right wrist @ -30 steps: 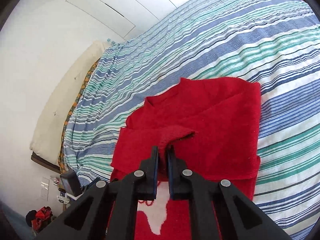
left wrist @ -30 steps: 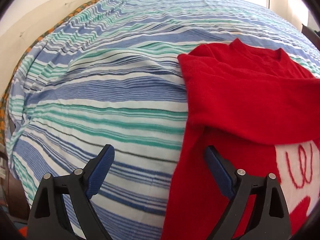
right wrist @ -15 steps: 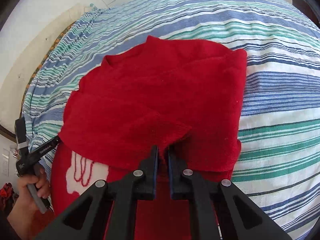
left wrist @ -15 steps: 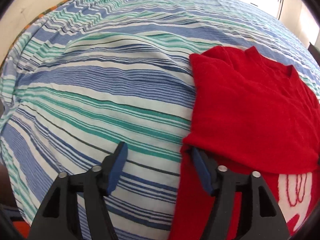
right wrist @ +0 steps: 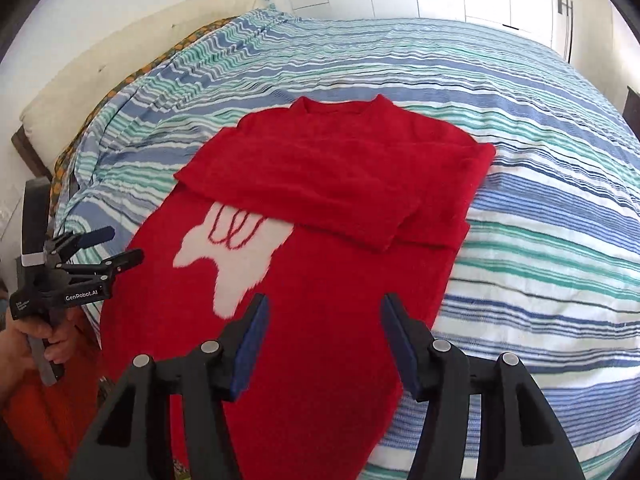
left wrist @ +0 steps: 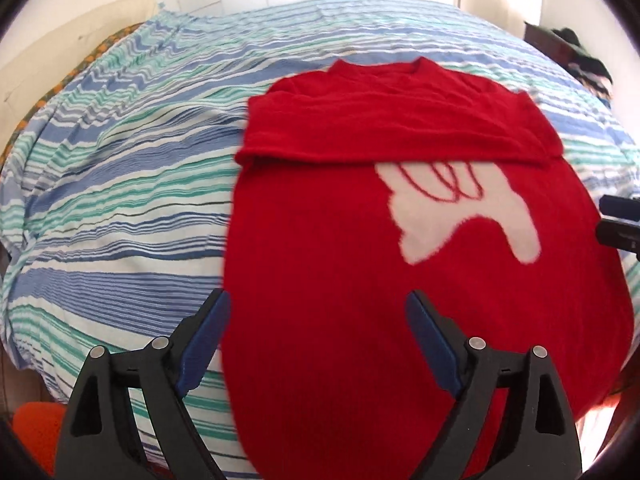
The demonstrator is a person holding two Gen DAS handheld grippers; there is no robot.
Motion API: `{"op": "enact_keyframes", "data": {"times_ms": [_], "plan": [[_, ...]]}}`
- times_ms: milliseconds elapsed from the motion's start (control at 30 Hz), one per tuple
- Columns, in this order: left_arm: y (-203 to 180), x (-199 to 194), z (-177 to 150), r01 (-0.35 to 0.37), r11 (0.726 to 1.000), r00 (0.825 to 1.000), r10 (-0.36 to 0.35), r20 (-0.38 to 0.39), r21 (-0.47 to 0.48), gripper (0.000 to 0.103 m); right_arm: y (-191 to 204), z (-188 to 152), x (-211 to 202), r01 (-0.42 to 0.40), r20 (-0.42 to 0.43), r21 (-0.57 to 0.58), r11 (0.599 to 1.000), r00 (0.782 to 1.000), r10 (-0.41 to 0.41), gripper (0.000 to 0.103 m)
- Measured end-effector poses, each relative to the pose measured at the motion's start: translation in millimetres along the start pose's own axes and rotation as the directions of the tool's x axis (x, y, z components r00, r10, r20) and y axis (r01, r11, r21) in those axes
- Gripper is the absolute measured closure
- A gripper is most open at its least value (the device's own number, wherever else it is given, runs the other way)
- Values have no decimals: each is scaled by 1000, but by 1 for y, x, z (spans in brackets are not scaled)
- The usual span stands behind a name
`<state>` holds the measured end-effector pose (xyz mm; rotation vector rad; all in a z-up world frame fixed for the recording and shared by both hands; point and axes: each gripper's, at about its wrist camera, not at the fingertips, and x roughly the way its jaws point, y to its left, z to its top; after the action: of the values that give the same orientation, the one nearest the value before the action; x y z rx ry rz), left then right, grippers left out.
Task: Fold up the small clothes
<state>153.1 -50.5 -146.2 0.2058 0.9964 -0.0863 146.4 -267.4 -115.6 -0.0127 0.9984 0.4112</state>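
Red knitted sweater [left wrist: 320,260] with a white patch on its chest lies flat on your blue, green and white striped bedspread [left wrist: 120,184], neckline pointing away from you and both sleeves folded across the upper body in a band. Half a second ago your right gripper [right wrist: 324,320] was pinched shut on the end of a sleeve; now its blue-padded fingers stand wide apart, holding nothing, and hover above the lower body of the sweater. That sleeve now rests flat across the chest, its end towards the sweater's right edge. Your left gripper [left wrist: 316,320] was low beside the folded sleeve's left corner, with its jaws spread; it has since pulled back and up, so the whole garment shows in its view. It is just as wide open and empty, over the sweater's lower left edge. In the right wrist view you can see it at the sweater's left side [right wrist: 100,248], clear of the cloth.
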Motion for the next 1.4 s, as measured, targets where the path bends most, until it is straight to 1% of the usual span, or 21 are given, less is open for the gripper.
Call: {"op": "enact_keyframes", "data": {"times_ms": [67, 100, 133, 167, 200, 233, 300, 367, 400, 567, 767, 1100, 1400], "plan": [[-21, 9, -17, 0, 998, 999, 2, -47, 59, 13, 10, -26, 6, 10, -41, -31, 999, 999, -12, 45], [-26, 15, -25, 5, 998, 998, -1, -70, 63, 12, 12, -39, 13, 21, -73, -40, 999, 997, -24, 45], [-28, 16, -30, -4, 999, 998, 7, -64, 51, 9, 13, -53, 21, 42, -105, -53, 998, 993, -47, 45], [-27, 15, -32, -14, 999, 999, 16, -51, 37, 6, 15, -64, 23, 64, -93, -69, 996, 993, -70, 44], [-25, 16, -31, -9, 1000, 998, 11, -61, 30, 6, 17, -72, 20, 80, -47, -81, 994, 995, -84, 44], [-22, 17, -29, 7, 1000, 997, -6, -76, 18, 4, 18, -75, 19, 91, -34, -77, 993, 995, -94, 43], [-14, 22, -26, 38, 999, 994, -40, -104, -21, 1, 16, -74, 19, 95, -39, -49, 994, 995, -97, 41], [-9, 26, -27, 70, 996, 991, -75, -112, -48, 1, 15, -74, 21, 92, -39, -37, 995, 995, -93, 39], [-10, 26, -27, 72, 996, 991, -76, -110, -44, 1, 15, -76, 21, 96, -34, -43, 994, 995, -98, 39], [-18, 24, -29, 50, 999, 993, -51, -104, -18, 1, 19, -75, 21, 118, -26, -49, 992, 992, -120, 38], [-16, 25, -29, 61, 998, 992, -61, -113, -8, 1, 21, -75, 21, 135, -23, -33, 990, 991, -135, 37], [-15, 24, -32, 56, 998, 992, -55, -110, 1, 1, 25, -77, 24, 142, -16, -47, 989, 990, -143, 31], [-15, 25, -31, 51, 999, 993, -50, -106, 5, 1, 25, -77, 24, 143, -15, -48, 989, 990, -143, 30]]}}
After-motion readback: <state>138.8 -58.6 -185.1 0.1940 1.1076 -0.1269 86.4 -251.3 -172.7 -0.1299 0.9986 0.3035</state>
